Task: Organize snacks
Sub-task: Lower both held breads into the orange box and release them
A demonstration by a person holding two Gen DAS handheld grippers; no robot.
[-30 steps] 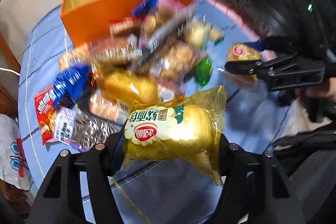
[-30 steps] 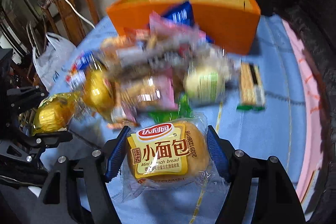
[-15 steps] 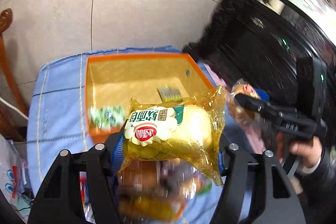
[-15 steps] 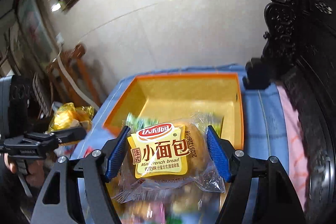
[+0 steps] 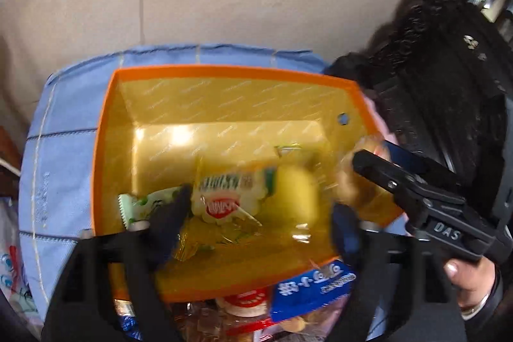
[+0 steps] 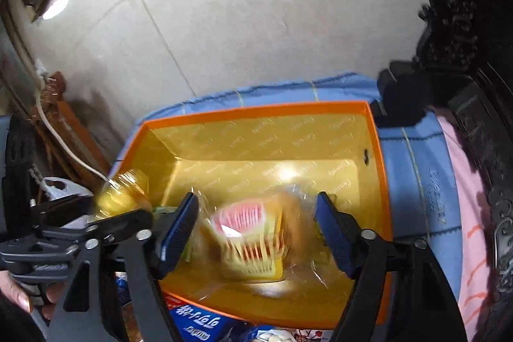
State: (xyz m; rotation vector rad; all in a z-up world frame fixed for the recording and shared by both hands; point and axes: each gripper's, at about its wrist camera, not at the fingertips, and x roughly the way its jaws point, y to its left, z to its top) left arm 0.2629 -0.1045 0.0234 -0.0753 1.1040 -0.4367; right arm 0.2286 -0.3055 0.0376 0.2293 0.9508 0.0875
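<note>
Both hand-held grippers, the left (image 5: 256,213) and the right (image 6: 256,229), have just been opening wide over the orange box (image 5: 224,74), the yellow snack pack (image 5: 243,197) and bread pack (image 6: 250,239) dropping blurred between the jaws, so hold steady above the box until both packs land.

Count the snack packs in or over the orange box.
4: green pack left, small pack mid-floor, yellow bread pack mid-air centre, clear bread pack mid-air right; more may be hidden.
</note>
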